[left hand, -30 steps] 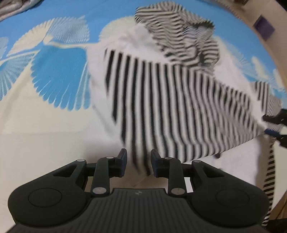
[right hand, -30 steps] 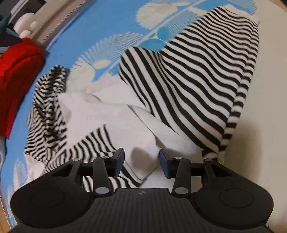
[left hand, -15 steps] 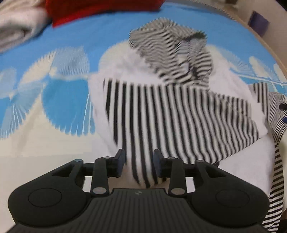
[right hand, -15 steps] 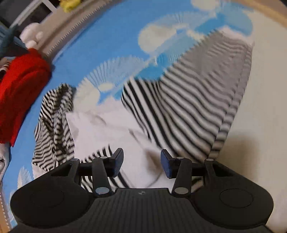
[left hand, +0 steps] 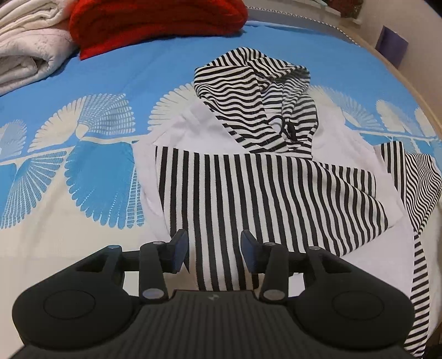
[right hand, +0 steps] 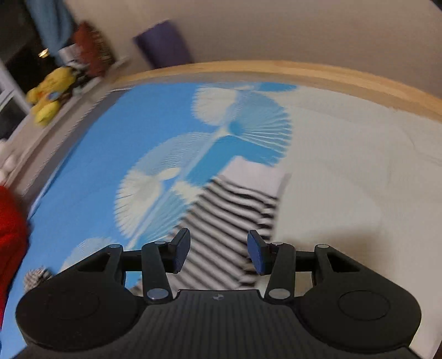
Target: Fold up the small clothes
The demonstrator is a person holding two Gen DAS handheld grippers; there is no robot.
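Observation:
A small black-and-white striped hooded garment [left hand: 248, 176] with white panels lies on the blue and white patterned bedspread [left hand: 91, 171]. Its hood [left hand: 257, 91] points away from me and a striped sleeve [left hand: 276, 198] is folded across its body. My left gripper [left hand: 212, 254] is open and empty, just above the near end of that sleeve. My right gripper [right hand: 218, 254] is open and empty above a striped part of the garment [right hand: 232, 215], which is blurred in the right wrist view.
A red knitted item [left hand: 154, 22] and a folded white blanket [left hand: 30, 47] lie at the far side of the bed. The wooden bed edge [right hand: 304, 71] curves beyond the garment. A yellow plush toy [right hand: 52, 94] sits on a shelf beside the bed.
My left gripper opened wider, let the striped sleeve lie flat and drew back. My right gripper lifted and swung away from the garment toward the bed edge.

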